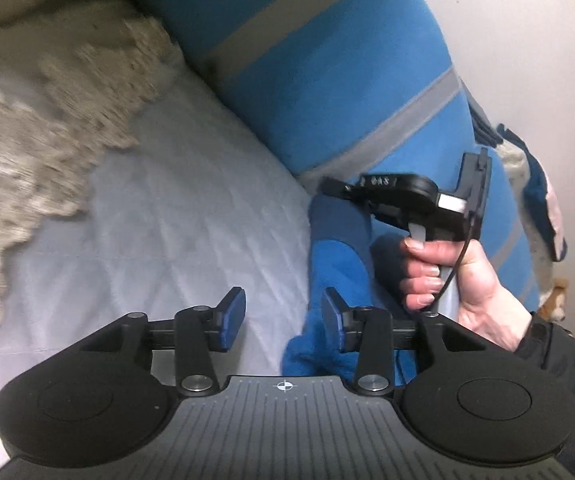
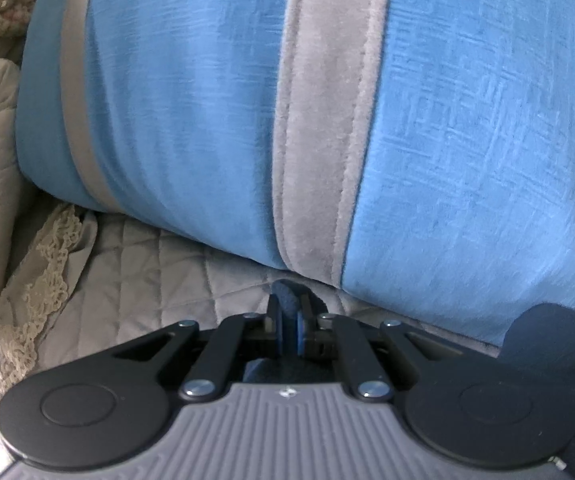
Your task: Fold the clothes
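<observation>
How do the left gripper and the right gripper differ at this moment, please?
The left gripper is open, with a clear gap between its fingers, and nothing is held; the right gripper is shut on a fold of dark blue fabric. The left gripper hangs over the pale quilted cover, at the garment's edge; the right gripper points at the blue cushion with grey stripes. Both have black bodies and blue pads.

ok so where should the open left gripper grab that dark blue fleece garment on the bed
Take the dark blue fleece garment at its loose near edge, which lies just ahead of the left gripper on the pale quilted bed cover. Come in low from the cover side, since the right gripper already pinches another part.
</observation>
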Action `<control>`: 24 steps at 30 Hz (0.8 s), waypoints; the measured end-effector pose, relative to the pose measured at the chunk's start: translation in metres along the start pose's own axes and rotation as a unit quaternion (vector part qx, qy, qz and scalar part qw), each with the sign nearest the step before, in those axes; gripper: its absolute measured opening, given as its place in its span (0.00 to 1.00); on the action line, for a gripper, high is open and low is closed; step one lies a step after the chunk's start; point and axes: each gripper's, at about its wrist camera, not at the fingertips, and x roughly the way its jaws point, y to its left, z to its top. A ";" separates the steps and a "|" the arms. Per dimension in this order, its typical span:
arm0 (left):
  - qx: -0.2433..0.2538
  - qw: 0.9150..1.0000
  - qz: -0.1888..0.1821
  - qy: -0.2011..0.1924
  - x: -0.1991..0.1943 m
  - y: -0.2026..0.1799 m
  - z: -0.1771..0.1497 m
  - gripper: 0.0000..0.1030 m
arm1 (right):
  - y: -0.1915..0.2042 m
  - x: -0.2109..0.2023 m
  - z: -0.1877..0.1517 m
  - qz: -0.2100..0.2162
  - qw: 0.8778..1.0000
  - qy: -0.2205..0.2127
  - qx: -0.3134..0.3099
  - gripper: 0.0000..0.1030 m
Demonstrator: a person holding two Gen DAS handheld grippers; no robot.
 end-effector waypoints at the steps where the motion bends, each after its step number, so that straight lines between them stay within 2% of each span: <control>1: 0.003 1.000 -0.004 0.012 0.006 -0.001 0.000 0.40 | -0.001 0.002 0.000 -0.001 1.000 0.001 0.003 0.06; 3: 0.019 0.999 -0.008 0.034 0.013 -0.007 -0.004 0.38 | -0.005 0.000 -0.002 -0.002 1.000 0.002 0.006 0.06; 4: 0.032 0.999 -0.007 0.042 0.014 -0.011 -0.007 0.12 | -0.005 0.001 -0.001 -0.003 1.000 0.003 0.006 0.06; 7: 0.076 0.996 0.017 0.050 0.006 -0.023 -0.012 0.10 | -0.006 0.005 0.002 -0.006 1.000 0.003 0.005 0.06; 10: 0.133 0.988 0.049 0.054 0.002 -0.040 -0.015 0.10 | -0.012 0.009 0.002 0.006 1.000 0.008 0.026 0.06; 13: 0.170 0.982 0.072 0.046 0.001 -0.055 -0.017 0.12 | -0.013 0.010 0.001 0.010 0.999 0.013 0.036 0.09; 14: 0.170 0.982 0.074 0.040 -0.001 -0.057 -0.018 0.15 | -0.014 0.010 0.002 0.017 0.999 0.014 0.043 0.26; 15: 0.171 0.982 0.076 0.034 -0.004 -0.059 -0.018 0.15 | -0.015 0.008 0.003 0.024 0.998 0.014 0.051 0.34; 16: 0.172 0.982 0.078 0.028 -0.006 -0.061 -0.018 0.19 | -0.018 0.001 0.005 0.027 0.998 0.012 0.056 0.49; 17: 0.172 0.981 0.082 0.023 -0.010 -0.063 -0.017 0.27 | -0.021 -0.007 0.007 0.030 0.998 0.007 0.060 0.68; 18: 0.173 0.981 0.086 0.018 -0.015 -0.066 -0.016 0.32 | -0.023 -0.019 0.008 0.023 0.998 -0.012 0.056 0.78; 19: 0.173 0.981 0.090 0.013 -0.020 -0.069 -0.014 0.43 | -0.026 -0.031 0.010 0.018 0.998 -0.031 0.052 0.91; 20: 0.173 0.980 0.095 0.007 -0.025 -0.072 -0.012 0.53 | -0.028 -0.041 0.011 0.019 0.998 -0.043 0.051 0.96; 22: 0.174 0.979 0.104 -0.003 -0.035 -0.077 -0.009 0.67 | -0.035 -0.064 0.014 0.027 0.997 -0.049 0.052 0.97; 24: 0.181 0.978 0.103 -0.022 -0.048 -0.088 -0.006 0.69 | -0.039 -0.090 0.014 0.020 0.997 -0.058 0.040 1.00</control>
